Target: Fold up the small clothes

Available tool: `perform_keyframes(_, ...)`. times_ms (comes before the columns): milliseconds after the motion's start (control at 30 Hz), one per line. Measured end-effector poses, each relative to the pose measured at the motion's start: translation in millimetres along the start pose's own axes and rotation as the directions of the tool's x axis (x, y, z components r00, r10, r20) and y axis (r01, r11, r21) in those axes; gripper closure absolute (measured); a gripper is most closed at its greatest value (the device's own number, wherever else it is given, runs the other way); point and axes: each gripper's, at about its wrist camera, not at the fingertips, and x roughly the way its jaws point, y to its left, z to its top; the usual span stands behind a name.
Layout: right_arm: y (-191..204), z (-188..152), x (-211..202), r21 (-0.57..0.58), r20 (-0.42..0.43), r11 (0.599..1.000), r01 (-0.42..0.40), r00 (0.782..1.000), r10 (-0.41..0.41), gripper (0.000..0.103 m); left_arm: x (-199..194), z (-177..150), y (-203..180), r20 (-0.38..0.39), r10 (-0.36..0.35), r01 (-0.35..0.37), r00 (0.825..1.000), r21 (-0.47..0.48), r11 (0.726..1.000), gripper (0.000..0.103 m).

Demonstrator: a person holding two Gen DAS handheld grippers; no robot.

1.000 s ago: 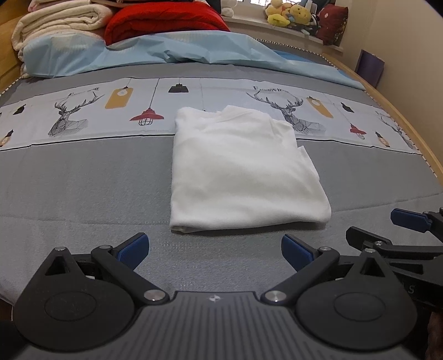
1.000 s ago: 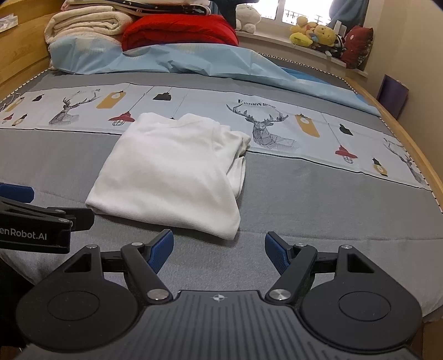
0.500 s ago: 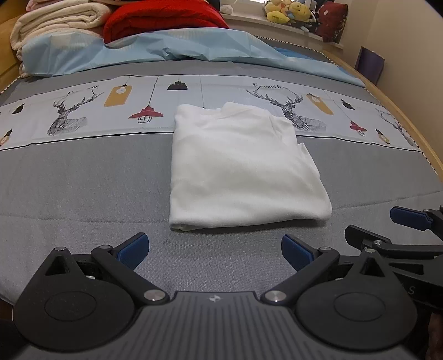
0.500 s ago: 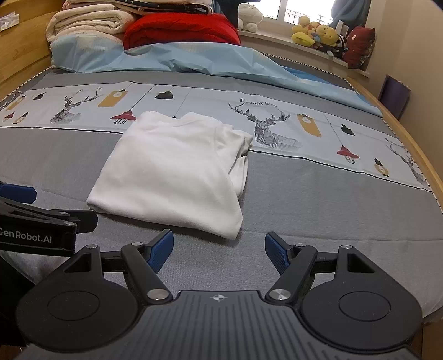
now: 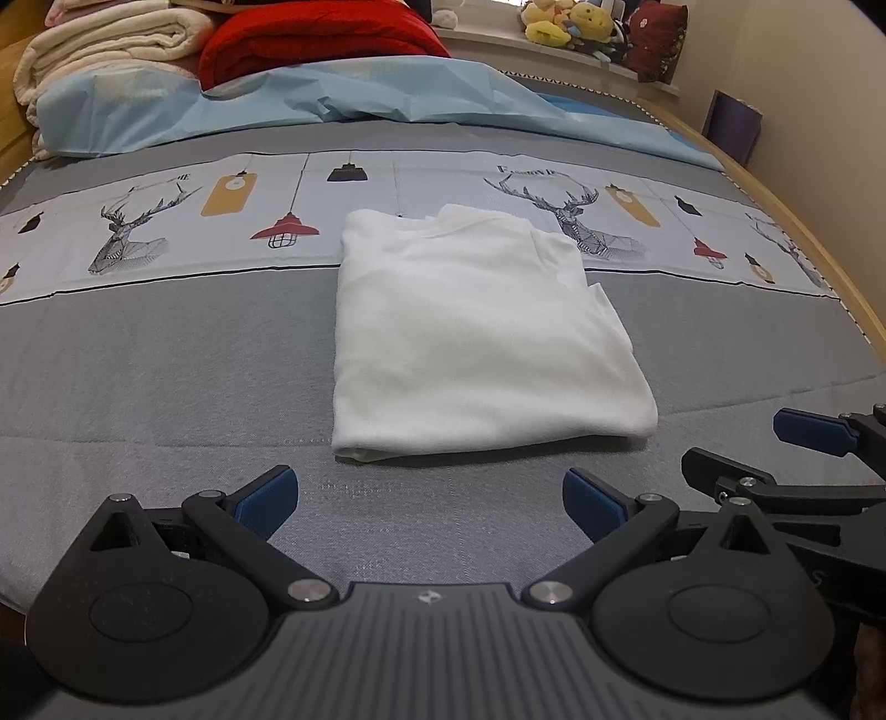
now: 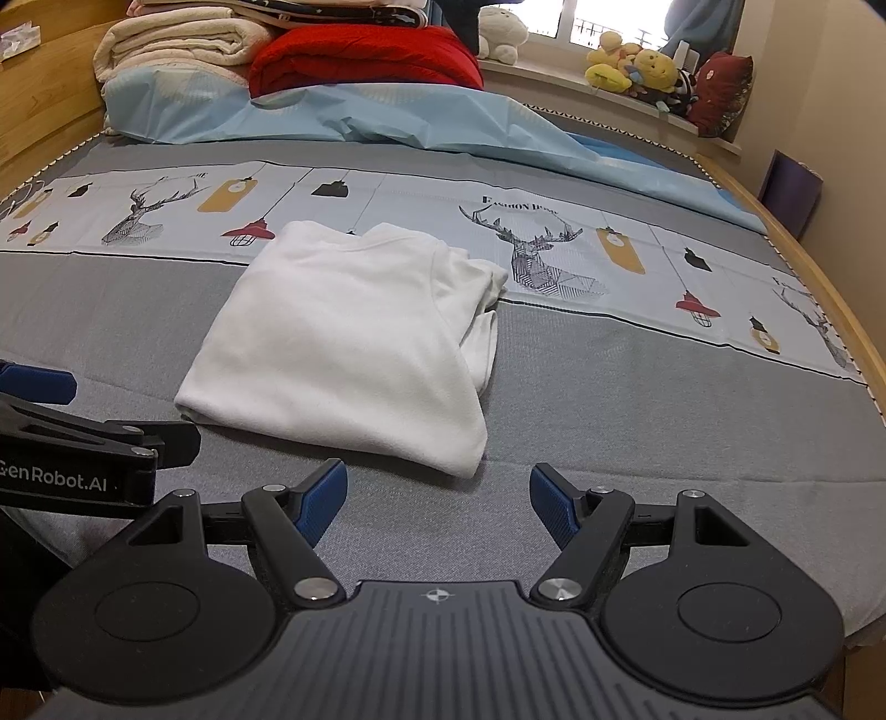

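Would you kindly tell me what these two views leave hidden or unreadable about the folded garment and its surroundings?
- Folded white cotton garment: underside and inner layers hidden by its own top layer, both views.
- Cream folded blankets: cut off by the top edge.
- Yellow plush toys: too small to identify.
- Left hand-held gripper: handle and the person's hand out of frame.

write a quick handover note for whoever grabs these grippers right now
Left gripper: open, empty, short of the near edge of the shirt.
Right gripper: open, empty, near the shirt's right front corner.
White shirt: lies flat on the grey bedspread, folded into a rough rectangle.
Done: the main folds look made.
Left: a sleeve layer sticks out on the right side; tuck it in, perhaps fold once more.
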Motion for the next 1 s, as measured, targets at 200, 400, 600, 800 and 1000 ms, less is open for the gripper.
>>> perform_keyframes(200,0.3,0.1,-0.1,0.0,0.0,1.0,0.0,1.0,0.0,0.029,-0.2,-0.4,-1.0,0.0,-0.001,0.001,1.0,0.0,1.0,0.001)
perform_keyframes(400,0.9,0.3,-0.2,0.0,-0.001,1.0,0.001,1.0,-0.001,0.029,-0.6,-1.6,-1.8,0.002,-0.003,0.003,1.0,0.004,1.0,0.001)
perform_keyframes(600,1.2,0.5,-0.2,0.0,-0.001,1.0,0.001,1.0,-0.001,0.029,-0.5,-1.6,-2.0,0.002,-0.003,0.003,1.0,0.004,1.0,0.001)
perform_keyframes(800,1.4,0.6,-0.2,0.0,-0.001,1.0,0.001,1.0,-0.001,0.029,-1.0,-1.9,-1.8,0.006,-0.006,0.006,1.0,0.017,1.0,0.001)
perform_keyframes(1000,1.8,0.7,-0.2,0.001,-0.002,1.0,0.002,1.0,-0.002,0.029,-1.6,-2.1,-1.7,0.011,-0.01,0.009,1.0,0.027,1.0,0.001)
